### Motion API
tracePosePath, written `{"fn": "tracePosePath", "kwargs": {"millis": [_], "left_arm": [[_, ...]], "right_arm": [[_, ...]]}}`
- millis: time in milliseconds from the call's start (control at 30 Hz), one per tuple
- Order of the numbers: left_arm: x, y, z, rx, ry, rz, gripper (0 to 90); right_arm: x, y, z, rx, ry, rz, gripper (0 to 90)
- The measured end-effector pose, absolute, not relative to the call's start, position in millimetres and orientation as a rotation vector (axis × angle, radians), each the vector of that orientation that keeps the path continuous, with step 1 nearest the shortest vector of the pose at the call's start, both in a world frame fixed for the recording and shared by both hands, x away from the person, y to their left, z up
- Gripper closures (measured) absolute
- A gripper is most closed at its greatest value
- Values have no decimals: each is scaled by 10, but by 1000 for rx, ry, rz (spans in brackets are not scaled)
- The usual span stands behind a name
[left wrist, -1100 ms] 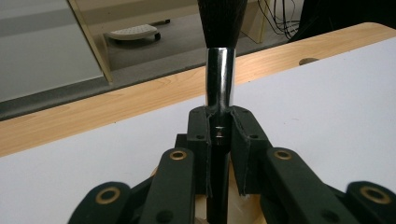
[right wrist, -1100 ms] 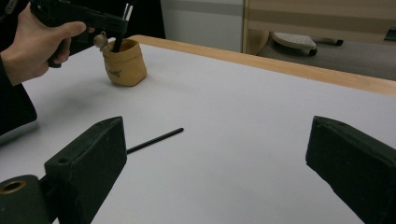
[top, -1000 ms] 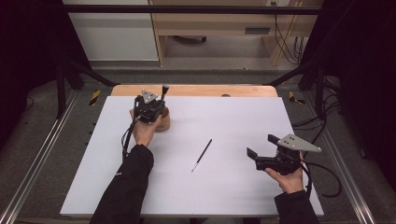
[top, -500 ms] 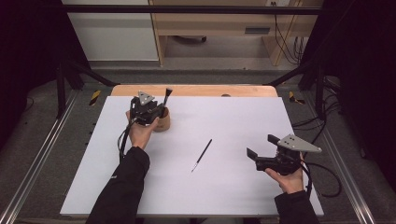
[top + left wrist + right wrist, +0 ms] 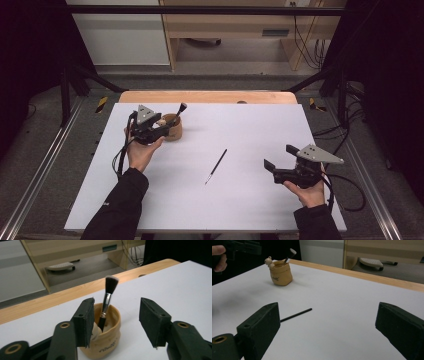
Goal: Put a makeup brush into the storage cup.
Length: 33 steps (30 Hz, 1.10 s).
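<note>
White matte tabletop [image 5: 260, 130] bears rounded tan cup [image 5: 172, 127].

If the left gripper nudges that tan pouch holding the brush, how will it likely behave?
The tan pouch looks soft-sided and small, so it would probably dent or slide rather than resist. The makeup brush stands tall and leaning inside it, so a push may tip it.

The high view looks forward and down over the whole table [image 5: 250, 210]. The left gripper view sits close behind its spread jaws, the pot [image 5: 106, 340] just beyond them. The right gripper view looks low across the table, with the same pot [image 5: 280, 272] far past its jaws.
</note>
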<state>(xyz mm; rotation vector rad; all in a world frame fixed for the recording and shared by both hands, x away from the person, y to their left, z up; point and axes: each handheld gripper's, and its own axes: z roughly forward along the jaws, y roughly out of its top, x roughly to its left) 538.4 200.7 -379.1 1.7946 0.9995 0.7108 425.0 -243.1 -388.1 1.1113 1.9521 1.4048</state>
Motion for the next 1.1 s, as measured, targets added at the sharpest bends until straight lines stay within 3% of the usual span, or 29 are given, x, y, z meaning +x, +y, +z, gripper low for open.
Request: {"fn": "tracePosePath", "kwargs": {"millis": [367, 1100], "left_arm": [[5078, 2143, -3812, 1782, 963, 667, 273], [4523, 2507, -4084, 1745, 934, 587, 146]], "right_arm": [[4243, -2421, -3875, 1114, 1950, 1410, 62], [4243, -2385, -3890, 1111, 1964, 1400, 63]]}}
